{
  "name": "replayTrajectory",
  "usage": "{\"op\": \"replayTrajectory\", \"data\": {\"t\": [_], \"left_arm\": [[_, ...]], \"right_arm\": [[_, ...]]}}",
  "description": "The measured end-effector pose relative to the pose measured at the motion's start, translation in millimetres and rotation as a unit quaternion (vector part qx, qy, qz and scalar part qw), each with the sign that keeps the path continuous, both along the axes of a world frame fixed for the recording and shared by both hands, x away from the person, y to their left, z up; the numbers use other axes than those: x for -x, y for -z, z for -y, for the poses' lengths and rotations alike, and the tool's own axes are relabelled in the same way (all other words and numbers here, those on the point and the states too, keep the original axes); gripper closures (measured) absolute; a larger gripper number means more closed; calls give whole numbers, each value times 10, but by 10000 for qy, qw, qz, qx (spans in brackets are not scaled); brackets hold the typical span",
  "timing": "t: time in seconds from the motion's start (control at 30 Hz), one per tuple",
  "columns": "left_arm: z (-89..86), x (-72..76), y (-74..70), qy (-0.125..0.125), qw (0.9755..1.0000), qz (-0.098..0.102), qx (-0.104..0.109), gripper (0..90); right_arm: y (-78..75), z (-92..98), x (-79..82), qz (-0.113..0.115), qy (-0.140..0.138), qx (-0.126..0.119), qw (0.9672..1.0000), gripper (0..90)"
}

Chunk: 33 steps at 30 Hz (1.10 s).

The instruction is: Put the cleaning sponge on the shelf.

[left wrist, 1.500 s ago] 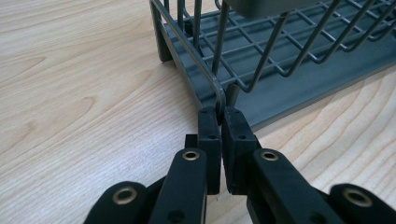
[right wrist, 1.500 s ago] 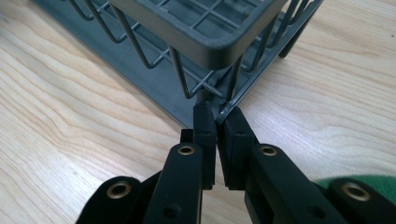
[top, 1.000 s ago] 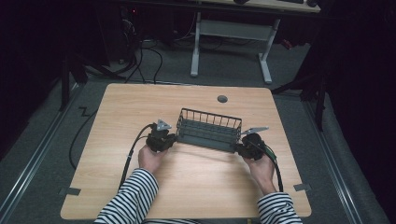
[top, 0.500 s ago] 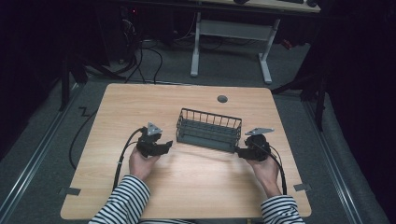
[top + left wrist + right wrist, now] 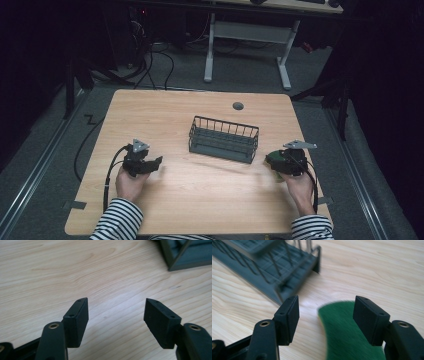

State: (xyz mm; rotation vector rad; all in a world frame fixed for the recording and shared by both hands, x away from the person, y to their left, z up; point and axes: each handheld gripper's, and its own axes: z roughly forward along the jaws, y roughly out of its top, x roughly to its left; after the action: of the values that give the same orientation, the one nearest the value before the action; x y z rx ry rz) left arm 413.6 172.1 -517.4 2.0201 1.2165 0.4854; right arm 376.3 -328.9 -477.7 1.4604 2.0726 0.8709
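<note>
Tabletop (image 5: pixel 200 200) of pale wood-grain laminate, rectangular with rounded corners, carries a small round grey plug (image 5: pixel 238 106) near its far edge. Wire basket (image 5: pixel 223 139), dark grey and oblong, stands upright near the middle of the table; its long axis runs left to right with the right end angled slightly toward the person, its walls are thin vertical bars under a top rail, and its floor is a flat dark panel. Left gripper (image 5: pixel 156 163), held in the person's left hand (image 5: pixel 129 183), sits over bare wood well left of the basket and apart from it; in the left gripper view its two black block-shaped jaws stand wide apart with nothing between them, and a basket corner (image 5: pixel 186 253) shows at upper right. Right gripper (image 5: pixel 270 159), in the right hand (image 5: pixel 296 186), is just beside the basket's right end; its jaws are likewise spread apart, not clamped on anything. Green object (image 5: pixel 348 336), fuzzy in texture and blurred, lies between and under those jaws in the right gripper view; what it is cannot be told. Striped sleeves (image 5: pixel 117 220) cover both forearms.
</note>
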Motion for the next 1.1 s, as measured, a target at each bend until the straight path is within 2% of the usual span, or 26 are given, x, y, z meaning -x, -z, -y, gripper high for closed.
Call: {"op": "replayTrajectory", "data": {"t": [0.17, 0.27, 0.4, 0.53, 0.63, 0.8, 1.1], "left_arm": [[-121, 17, 51, -129, 9999, -65, 20, 352], [-155, -2, 100, -220, 9997, -72, -4, 347], [-178, -25, 153, -294, 9995, -108, 35, 340], [-187, -3, 183, -225, 9997, 20, 73, 299], [-157, 22, 192, -158, 9998, 80, -134, 284], [-145, 31, 193, -163, 9997, 70, -159, 259], [-141, 31, 194, -145, 9997, 60, -159, 244]], "right_arm": [[48, 101, 23, -42, 33, 143, 9999, 375], [47, 147, 20, -107, 46, 113, 9999, 353], [36, 185, 21, -85, 59, 120, 9999, 333], [41, 230, -1, -151, 97, 232, 9996, 289], [54, 246, -12, -179, 104, 235, 9995, 276], [88, 266, -73, -378, 117, 211, 9990, 258], [75, 249, -131, -681, -33, 347, 9971, 223]]}}
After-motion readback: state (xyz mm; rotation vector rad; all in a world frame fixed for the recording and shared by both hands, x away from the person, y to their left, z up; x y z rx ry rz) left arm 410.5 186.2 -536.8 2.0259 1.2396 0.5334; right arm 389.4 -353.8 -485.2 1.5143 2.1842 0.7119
